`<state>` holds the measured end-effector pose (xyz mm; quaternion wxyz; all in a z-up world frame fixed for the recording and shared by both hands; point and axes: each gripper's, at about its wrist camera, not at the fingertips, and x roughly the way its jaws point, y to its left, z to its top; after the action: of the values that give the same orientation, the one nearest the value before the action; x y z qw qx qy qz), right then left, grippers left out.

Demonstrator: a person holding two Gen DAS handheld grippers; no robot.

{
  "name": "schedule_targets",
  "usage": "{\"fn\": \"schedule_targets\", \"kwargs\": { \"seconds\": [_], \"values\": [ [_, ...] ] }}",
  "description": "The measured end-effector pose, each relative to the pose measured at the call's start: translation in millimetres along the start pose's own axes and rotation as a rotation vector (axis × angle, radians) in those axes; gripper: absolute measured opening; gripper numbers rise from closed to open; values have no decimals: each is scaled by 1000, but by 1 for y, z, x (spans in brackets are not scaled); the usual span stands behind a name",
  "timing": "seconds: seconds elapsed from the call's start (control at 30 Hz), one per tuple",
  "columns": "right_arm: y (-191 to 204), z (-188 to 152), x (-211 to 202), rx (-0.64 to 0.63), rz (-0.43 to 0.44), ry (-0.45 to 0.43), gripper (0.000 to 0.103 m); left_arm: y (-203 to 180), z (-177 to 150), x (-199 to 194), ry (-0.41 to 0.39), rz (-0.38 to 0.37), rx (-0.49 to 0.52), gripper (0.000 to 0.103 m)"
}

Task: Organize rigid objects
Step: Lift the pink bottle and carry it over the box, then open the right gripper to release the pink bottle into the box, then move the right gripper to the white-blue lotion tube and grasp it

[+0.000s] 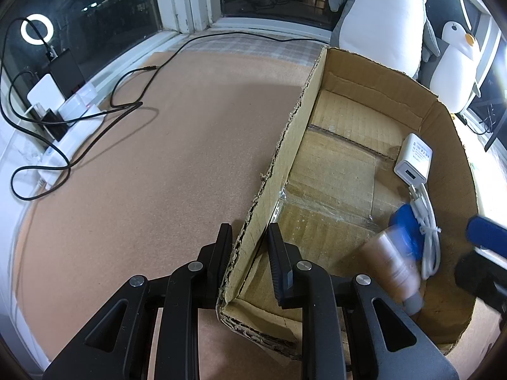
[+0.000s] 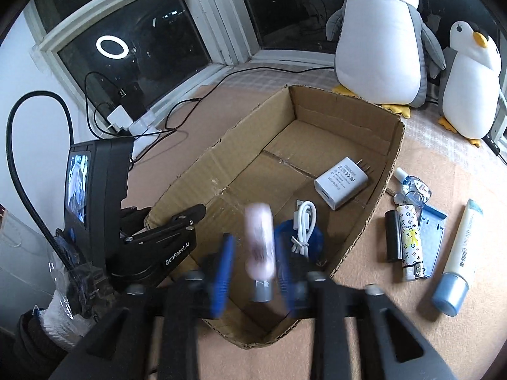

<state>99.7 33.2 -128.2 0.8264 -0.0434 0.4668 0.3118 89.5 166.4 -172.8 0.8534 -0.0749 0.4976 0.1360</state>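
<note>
Between the right gripper [image 2: 253,269] blue fingers, parted and loose, a pink bottle [image 2: 259,237] points lengthwise into the box [image 2: 364,221], whose left wall the left gripper [image 1: 250,247] straddles without closing.

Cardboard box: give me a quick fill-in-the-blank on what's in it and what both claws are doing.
1. The left claw straddles the cardboard box's ____.
2. The white charger lies ____ the box.
3. The pink bottle, blurred, sits between the ____ claw's blue pads.
4. The blue-capped tube lies ____ the box.

Missing: wall; inside; right; outside
</note>
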Motion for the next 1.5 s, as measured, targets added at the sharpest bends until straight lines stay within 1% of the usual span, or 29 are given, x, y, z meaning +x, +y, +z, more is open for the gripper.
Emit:
{"fn": "schedule_targets", "kwargs": {
  "seconds": [0.03,0.1,0.23,0.53,0.73,0.83,0.97,1.17,1.3,1.5],
  "values": [
    [0,0,-1,1,-1,-7,54,0,0,0,0,0,-1,21],
    [-1,1,-4,-1,-3,-25,61,0,0,0,0,-1,-1,21],
    [-3,0,-8,0,-17,-32,63,0,0,0,0,-1,-2,21],
    [-15,-2,-17,38,-31,-62,64,0,0,0,0,-2,-1,21],
    [-29,-4,-27,60,-61,-92,64,0,0,0,-1,-2,-1,21],
    [-39,-6,-32,87,-58,-98,64,0,0,0,0,-2,-1,21],
    [-57,-12,-41,125,-75,-114,64,0,0,0,-1,-2,-1,21],
    [-100,-23,-60,232,-82,-144,64,0,0,0,-1,-1,-2,21],
    [-127,-32,-70,280,-145,-138,64,1,0,0,-1,-3,-1,21],
    [-161,-42,-73,326,-261,-94,64,1,0,0,-1,-3,0,21]
  ]
}}
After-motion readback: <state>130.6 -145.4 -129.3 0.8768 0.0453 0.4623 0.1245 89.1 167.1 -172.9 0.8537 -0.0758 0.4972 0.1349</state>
